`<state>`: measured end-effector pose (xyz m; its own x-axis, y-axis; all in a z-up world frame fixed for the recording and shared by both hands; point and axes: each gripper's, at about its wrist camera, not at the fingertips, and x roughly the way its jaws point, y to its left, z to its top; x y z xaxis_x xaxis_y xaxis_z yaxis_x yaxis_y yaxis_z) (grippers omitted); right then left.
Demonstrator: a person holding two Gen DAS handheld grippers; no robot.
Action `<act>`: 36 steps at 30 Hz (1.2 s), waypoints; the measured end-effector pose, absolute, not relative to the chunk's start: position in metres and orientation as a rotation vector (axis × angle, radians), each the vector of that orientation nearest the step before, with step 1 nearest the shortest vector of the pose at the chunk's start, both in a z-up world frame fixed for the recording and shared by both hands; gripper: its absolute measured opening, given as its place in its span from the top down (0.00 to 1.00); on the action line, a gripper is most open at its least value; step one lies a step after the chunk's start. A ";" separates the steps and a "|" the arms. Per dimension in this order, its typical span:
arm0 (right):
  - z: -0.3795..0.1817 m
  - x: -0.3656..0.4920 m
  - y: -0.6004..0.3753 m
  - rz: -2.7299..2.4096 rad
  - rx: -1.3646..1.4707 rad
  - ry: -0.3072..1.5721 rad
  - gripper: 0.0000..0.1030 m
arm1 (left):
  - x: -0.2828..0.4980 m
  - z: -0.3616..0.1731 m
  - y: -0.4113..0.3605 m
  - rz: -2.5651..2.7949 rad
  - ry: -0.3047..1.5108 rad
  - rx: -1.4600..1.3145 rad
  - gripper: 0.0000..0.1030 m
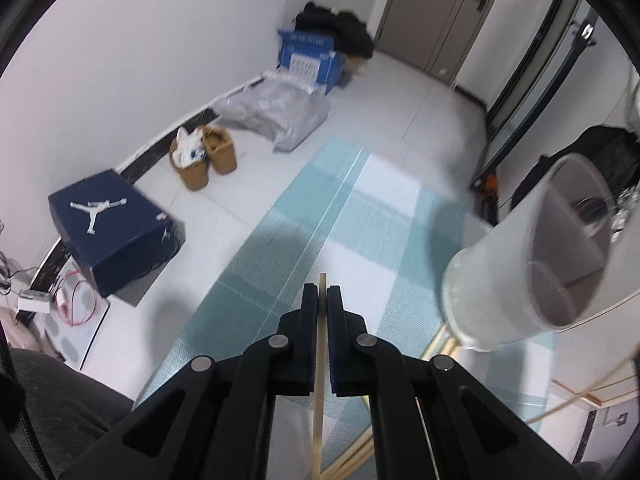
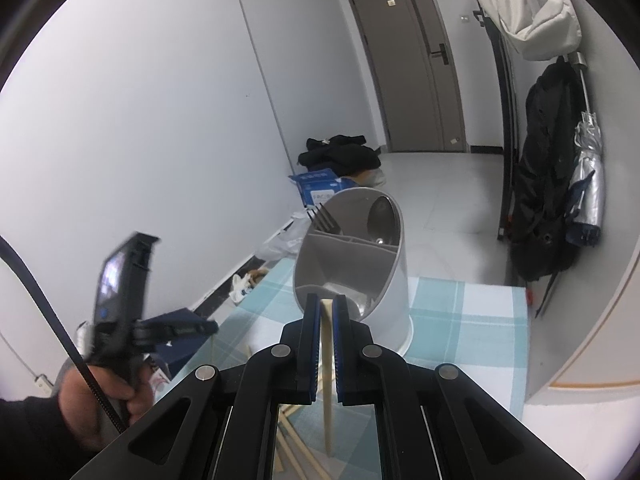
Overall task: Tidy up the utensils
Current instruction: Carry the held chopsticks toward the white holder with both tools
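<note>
My left gripper (image 1: 322,294) is shut on a thin wooden chopstick (image 1: 318,400) that runs back between its fingers, held above the checked teal tablecloth (image 1: 280,248). To its right the white utensil holder (image 1: 516,268) shows its open mouth. My right gripper (image 2: 327,305) is shut on another wooden chopstick (image 2: 328,400), just in front of the same holder (image 2: 390,300). A fork (image 2: 326,218) and a spoon (image 2: 380,214) stand in the holder's rear compartments. Loose chopsticks (image 2: 290,436) lie on the cloth below the right gripper, and more chopsticks (image 1: 350,458) lie under the left one.
A hand (image 2: 96,396) holds the left gripper's black body at the left of the right wrist view. On the floor are a navy shoe box (image 1: 116,228), brown shoes (image 1: 208,156), a grey bag (image 1: 276,114) and a blue box (image 1: 310,58). A black jacket (image 2: 544,184) hangs at the right.
</note>
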<state>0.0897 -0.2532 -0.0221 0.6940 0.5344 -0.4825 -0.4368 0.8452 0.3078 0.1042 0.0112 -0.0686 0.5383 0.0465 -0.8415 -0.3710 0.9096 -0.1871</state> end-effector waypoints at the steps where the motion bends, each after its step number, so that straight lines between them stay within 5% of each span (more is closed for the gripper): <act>1: -0.022 0.089 -0.252 0.542 0.172 0.590 0.95 | 0.102 -0.062 0.011 0.242 0.952 -0.366 0.99; 11: -0.019 0.079 -0.244 0.493 0.130 0.568 0.95 | 0.075 -0.021 -0.002 0.093 0.749 -0.287 0.99; 36: 0.007 0.064 -0.259 0.441 0.223 0.517 0.95 | 0.058 0.029 -0.025 -0.059 0.686 -0.183 0.99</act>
<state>0.0641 -0.2587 0.0071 0.7789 0.4598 -0.4265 -0.3494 0.8829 0.3137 0.0582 -0.0246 0.0291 0.7730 -0.1143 -0.6241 -0.0061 0.9823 -0.1874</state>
